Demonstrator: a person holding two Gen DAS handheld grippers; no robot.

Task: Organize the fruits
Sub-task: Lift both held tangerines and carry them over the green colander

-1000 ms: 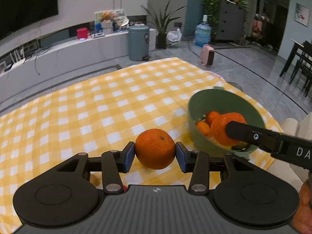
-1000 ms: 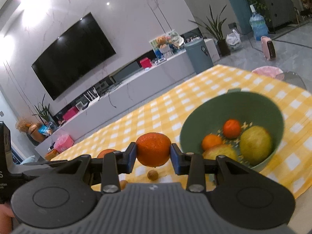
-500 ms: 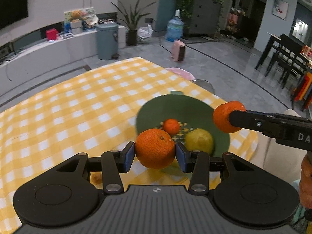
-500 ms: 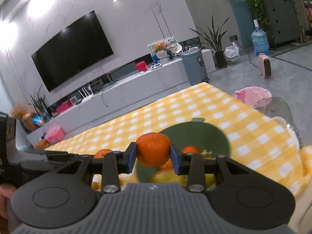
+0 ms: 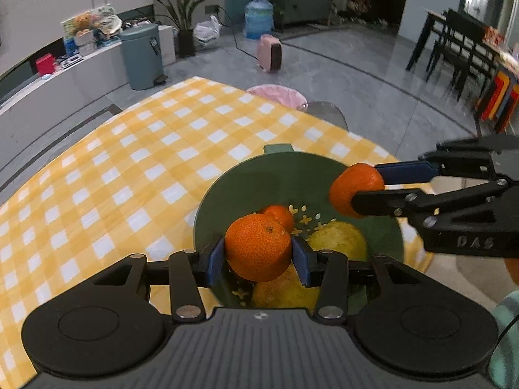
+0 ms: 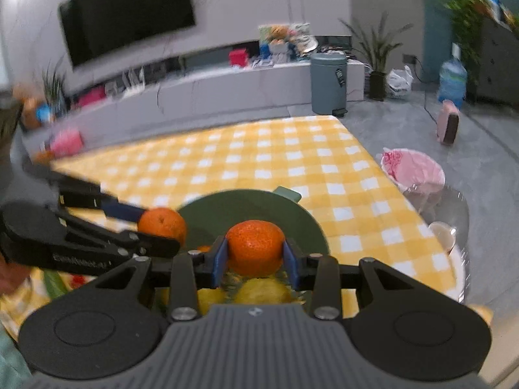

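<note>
**Both jaws clamped on oranges, now over the bowl**

Jaws of the left gripper (image 5: 258, 256) are clenched on an orange (image 5: 258, 247); the right gripper (image 6: 254, 258) is clamped the same way on a second orange (image 6: 254, 248). A second ago both fruits were short of the green bowl (image 5: 227, 194), over the checked cloth (image 5: 129, 168). Now each sits above the bowl's opening, bowl directly below and ahead of the jaws. The two grippers come in from opposite sides, near each other but apart.

Meaning, as a judgement: transport is done and release into the bowl is the pending step for both.

Counts:
- oranges held: two, one per gripper
- small orange in bowl (image 5: 277, 215): one seen, just beyond the left jaws
- yellow-green fruits in bowl: two, one (image 5: 339, 240) right of the left jaws, one (image 5: 285, 291) beneath them
- bowls: one

Right wrist view is motion-blurred, so loose fruit left on the cloth cannot be counted.
</note>
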